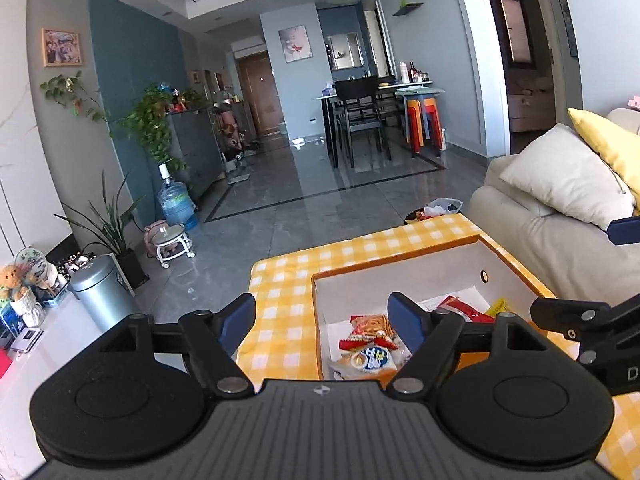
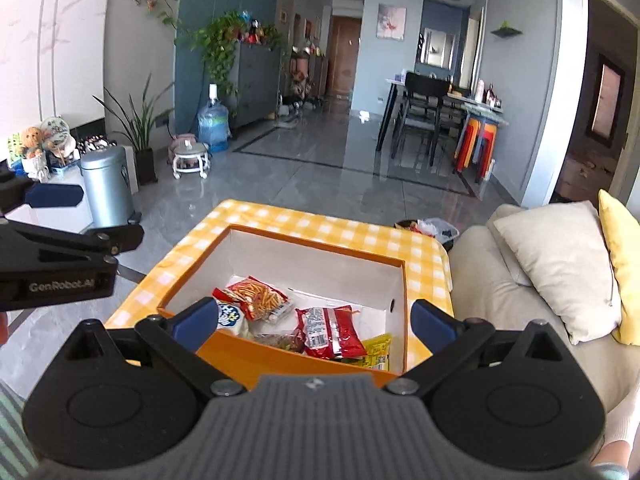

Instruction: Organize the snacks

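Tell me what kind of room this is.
Most likely the living room of a home, open to a dining area. A sofa with cushions sits beside the yellow checked table, a dining table with chairs stands further back, and houseplants line the wall.

wide-open left gripper (image 1: pixel 322 322) above orange box (image 1: pixel 516 268) of snack packets (image 1: pixel 370 332) on checked worktop (image 1: pixel 280 280).

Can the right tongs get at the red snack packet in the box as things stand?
Probably yes. The right tongs are open and empty above the box, which has no lid. The red packet lies on top of the other snacks, with nothing over it.
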`<state>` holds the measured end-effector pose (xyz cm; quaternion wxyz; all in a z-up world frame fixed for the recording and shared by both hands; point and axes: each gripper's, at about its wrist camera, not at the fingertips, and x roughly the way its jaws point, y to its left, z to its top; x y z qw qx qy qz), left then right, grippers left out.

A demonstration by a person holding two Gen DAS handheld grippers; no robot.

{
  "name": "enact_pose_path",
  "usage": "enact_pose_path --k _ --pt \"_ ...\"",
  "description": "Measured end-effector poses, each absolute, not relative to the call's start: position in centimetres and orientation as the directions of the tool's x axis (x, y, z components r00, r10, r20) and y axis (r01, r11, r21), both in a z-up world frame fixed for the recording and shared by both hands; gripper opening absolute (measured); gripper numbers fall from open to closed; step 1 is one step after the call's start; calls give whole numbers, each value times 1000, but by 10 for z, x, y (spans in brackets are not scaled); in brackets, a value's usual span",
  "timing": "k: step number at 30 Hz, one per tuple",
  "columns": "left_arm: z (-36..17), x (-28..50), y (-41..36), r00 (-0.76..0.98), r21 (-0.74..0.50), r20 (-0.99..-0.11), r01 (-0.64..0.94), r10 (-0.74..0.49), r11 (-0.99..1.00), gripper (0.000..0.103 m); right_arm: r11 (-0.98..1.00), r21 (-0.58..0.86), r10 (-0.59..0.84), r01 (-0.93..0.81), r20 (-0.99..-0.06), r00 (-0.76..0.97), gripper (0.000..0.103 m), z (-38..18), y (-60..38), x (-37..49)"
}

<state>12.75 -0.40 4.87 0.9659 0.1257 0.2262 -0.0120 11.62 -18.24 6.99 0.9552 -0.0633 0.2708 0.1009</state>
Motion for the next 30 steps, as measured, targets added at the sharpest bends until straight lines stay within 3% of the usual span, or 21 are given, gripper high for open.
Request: enact_pose_path --k 7,30 --pt "31 108 -7 901 239 -431 61 49 969 90 978 -70 130 -198 -541 831 99 51 -178 93" --pt "-21 122 -11 803 239 -589 69 87 969 90 992 -37 76 -124 -608 790 99 -11 -188 113"
